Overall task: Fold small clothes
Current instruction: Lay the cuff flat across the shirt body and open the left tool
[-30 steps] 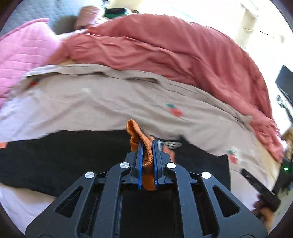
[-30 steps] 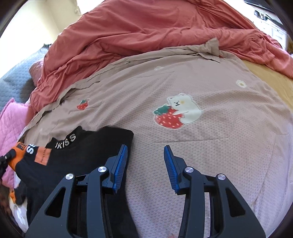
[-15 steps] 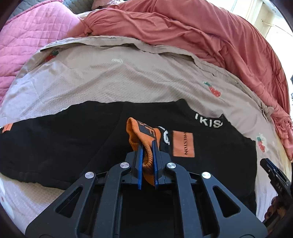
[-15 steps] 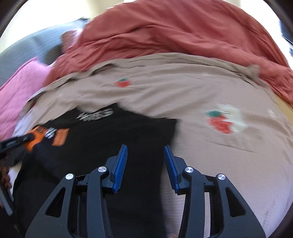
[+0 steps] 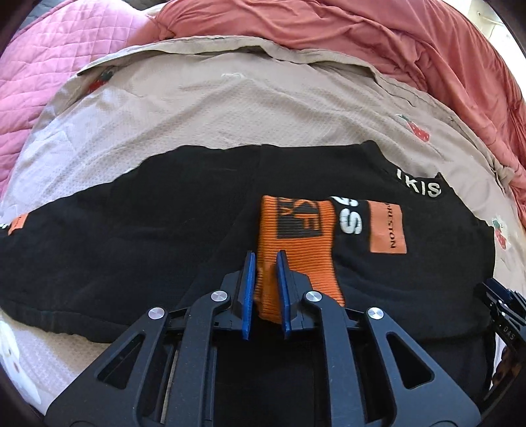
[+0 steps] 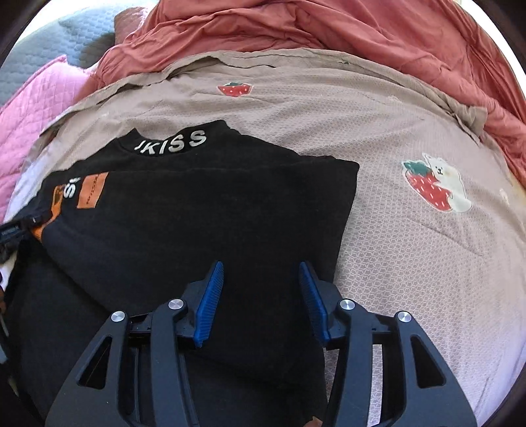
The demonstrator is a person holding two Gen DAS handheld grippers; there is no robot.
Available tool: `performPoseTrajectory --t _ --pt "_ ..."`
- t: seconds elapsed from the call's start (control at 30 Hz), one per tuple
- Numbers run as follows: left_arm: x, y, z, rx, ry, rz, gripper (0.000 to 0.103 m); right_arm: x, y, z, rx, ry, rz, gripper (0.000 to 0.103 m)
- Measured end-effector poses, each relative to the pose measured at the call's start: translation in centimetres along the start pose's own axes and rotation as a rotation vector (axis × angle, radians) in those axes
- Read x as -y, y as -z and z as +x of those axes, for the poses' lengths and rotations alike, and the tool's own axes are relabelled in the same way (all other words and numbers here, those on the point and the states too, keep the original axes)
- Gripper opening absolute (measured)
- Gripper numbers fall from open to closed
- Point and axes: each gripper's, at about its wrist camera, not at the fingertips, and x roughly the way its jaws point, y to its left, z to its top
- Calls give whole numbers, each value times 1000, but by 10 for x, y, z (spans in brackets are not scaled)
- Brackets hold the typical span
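A black sweater with white collar lettering and an orange patch lies spread on a beige strawberry-print blanket. My left gripper is shut on the sweater's orange ribbed cuff, which lies folded across the black body. My right gripper is open and empty, low over the sweater's right part near its side edge. The right gripper shows at the right edge of the left wrist view.
A rumpled red duvet is heaped along the far side. A pink quilted cover lies at the left. A bear-and-strawberry print marks the bare blanket right of the sweater.
My left gripper carried the orange cuff over the sweater body and lowered it; the cuff now lies flatter. My right gripper moved left from bare blanket to above the sweater.
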Motion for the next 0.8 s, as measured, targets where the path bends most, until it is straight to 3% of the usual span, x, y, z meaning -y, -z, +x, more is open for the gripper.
performPoseTrajectory --t 0.13,0.27,0.4,0.53,0.63,0.8 --pt "-3 -2 -29 66 9 -5 9 1 -1 -15 24 -49 13 61" --pt "19 1 -57 119 77 51 12 -10 -3 -32 73 -106 -20 64" --pt "45 8 -46 76 106 111 20 -26 1 -31 60 -142 -61 64" --pt "57 23 -18 -25 77 151 31 -39 6 -26 36 -153 -94 64" --pt "58 31 -8 -33 39 185 31 -39 9 -21 9 -145 -93 64" --pt "46 32 -4 -25 77 140 32 -32 14 -3 -59 -130 -67 66"
